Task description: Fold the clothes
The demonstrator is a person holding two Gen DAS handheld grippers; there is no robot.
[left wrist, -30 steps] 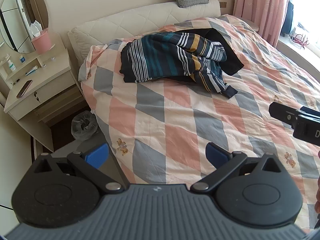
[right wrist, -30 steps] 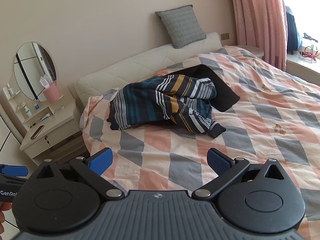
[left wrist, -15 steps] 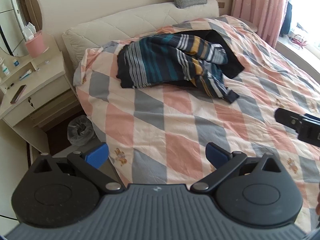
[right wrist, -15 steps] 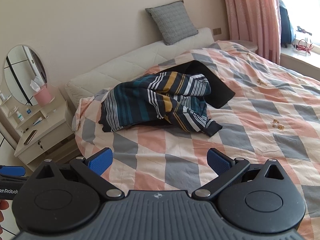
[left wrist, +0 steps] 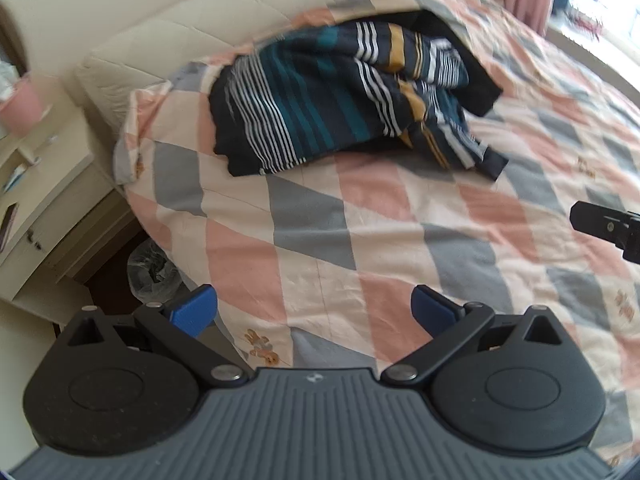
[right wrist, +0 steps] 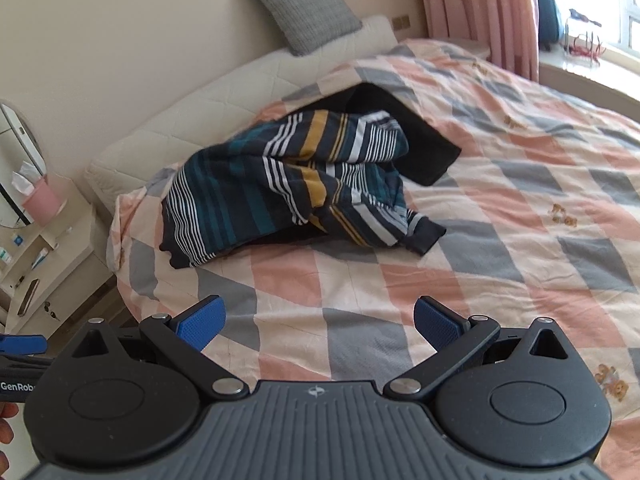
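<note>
From the left wrist camera, the left gripper (left wrist: pixel 314 310) has its blue-padded fingers (left wrist: pixel 192 310) spread wide and holding nothing, poised above the near edge of the bed (left wrist: pixel 360 240), whose quilt is checked in pink, grey and cream. The striped garment (left wrist: pixel 328 104) lies in a crumpled heap on the far part of the bed, near the cream headboard (left wrist: pixel 192 36), well apart from the fingers. It is dark navy with teal bands, thin white stripes and a few mustard-yellow bars; its folds bunch up in the middle and a dark cuff trails out to the right. A plain black piece of cloth (left wrist: pixel 476 80) shows from under and behind it. At the right edge the tip of the right gripper (left wrist: pixel 604 230) pokes in over the quilt. To the left stands a cream desk (left wrist: pixel 48 184) with a pink cup (left wrist: pixel 20 108), and a bin with a plastic liner (left wrist: pixel 150 270) sits on the floor beside the bed. This view is somewhat blurred. From the right wrist camera, the right gripper (right wrist: pixel 318 322) likewise has its fingers (right wrist: pixel 436 326) spread apart and empty above the quilt. The striped garment (right wrist: pixel 288 184) sits ahead, rumpled, one sleeve end (right wrist: pixel 424 236) flopped toward the right, the black cloth (right wrist: pixel 420 148) lying flat behind it. A grey cushion (right wrist: pixel 308 8) leans on the wall above the headboard, and pink curtains (right wrist: pixel 480 8) hang at the right.
</note>
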